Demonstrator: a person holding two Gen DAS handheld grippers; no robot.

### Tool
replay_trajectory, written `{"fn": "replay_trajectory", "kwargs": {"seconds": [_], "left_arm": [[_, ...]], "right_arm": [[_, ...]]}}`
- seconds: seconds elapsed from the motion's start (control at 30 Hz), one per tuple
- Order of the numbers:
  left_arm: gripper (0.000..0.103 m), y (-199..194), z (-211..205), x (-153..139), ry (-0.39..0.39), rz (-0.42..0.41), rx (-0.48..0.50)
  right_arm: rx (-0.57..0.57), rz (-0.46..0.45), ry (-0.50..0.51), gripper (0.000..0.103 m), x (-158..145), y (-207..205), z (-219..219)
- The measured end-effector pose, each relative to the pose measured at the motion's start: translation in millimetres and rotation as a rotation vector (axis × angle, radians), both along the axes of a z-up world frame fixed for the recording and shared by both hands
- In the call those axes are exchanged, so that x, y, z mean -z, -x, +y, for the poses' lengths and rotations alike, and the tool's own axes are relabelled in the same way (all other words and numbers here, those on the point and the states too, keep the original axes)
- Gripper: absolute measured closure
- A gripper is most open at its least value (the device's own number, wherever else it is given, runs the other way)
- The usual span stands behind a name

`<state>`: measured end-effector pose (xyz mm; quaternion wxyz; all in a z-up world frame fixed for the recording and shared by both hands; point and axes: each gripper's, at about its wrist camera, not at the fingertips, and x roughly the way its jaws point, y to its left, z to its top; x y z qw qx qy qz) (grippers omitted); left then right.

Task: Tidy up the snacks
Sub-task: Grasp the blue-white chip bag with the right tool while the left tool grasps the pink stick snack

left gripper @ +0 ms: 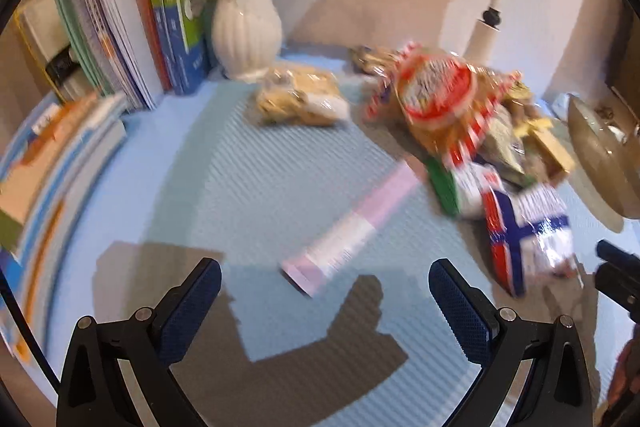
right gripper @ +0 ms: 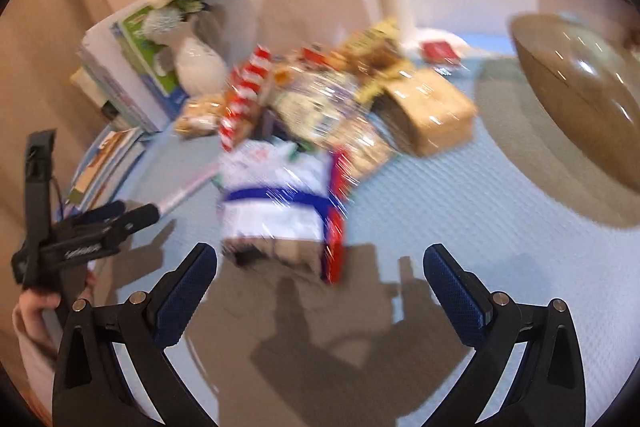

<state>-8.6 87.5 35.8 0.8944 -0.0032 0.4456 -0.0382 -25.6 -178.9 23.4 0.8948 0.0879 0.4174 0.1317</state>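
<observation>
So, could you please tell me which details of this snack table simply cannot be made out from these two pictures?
- Print on the white packet with the blue cross: motion blur, both views.
- Lower packets of the snack pile: covered by the red-and-white round-label bag, left wrist view.
- Shiny gold bowl: cut off by the right edge, both views.
- Pink-and-white flat box: text blurred, left wrist view.

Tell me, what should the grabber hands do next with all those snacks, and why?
Probably the right gripper should ease forward onto the white packet with the blue cross. Its jaws stand wide open and empty, and that packet lies nearest in front of them at the edge of the snack pile. The left gripper is open too, with the pink tube just ahead.
</observation>
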Motion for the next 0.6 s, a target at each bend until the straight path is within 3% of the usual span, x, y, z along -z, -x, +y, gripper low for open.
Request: {"fn": "replay_trajectory", "kwargs": {"seconds": [0.23, 0.3, 0.33, 0.37, 0.43, 0.53, 0.57, 0.6], "left_arm": [[0.005, -28.7, -1.0, 8.0, -0.017, 0.017, 0.132], [0.026, -36.4, -5.6, 14.4, -0.034, 0.026, 0.167], [0.031, -40.6, -6.8, 19.1, -0.028, 0.037, 0.185], [0.034, -43.6, -7.1, 23.8, -0.015, 0.050, 0.198], [0.034, -44.7, -11.0, 28.6, -0.026, 0.014, 0.225], [0.032, -44.6, -17.3, 30.1, -0.050, -0.006, 0.243], [0.038, -45.1, -18.3, 29.9, -0.047, -0.010, 0.246], [0.053, -44.2, -19.2, 28.5, -0.043, -0.016, 0.251]], "right_arm": [[-0.010, 0.063, -0.004, 0.000, 10.2, -35.4, 30.7], [0.014, 0.092, -0.028, 0.000, 18.6, -44.5, 33.4], [0.022, 0.110, -0.024, 0.000, 25.3, -48.2, 35.6], [0.028, 0.117, -0.009, 0.000, 31.0, -52.7, 38.0], [0.021, 0.027, 0.069, 0.000, 34.2, -51.7, 47.4], [0.025, 0.027, 0.115, 0.000, 35.8, -55.2, 53.9], [0.028, 0.024, 0.107, 0.000, 35.5, -55.4, 52.6], [0.029, 0.023, 0.097, 0.000, 35.5, -56.0, 51.7]]}}
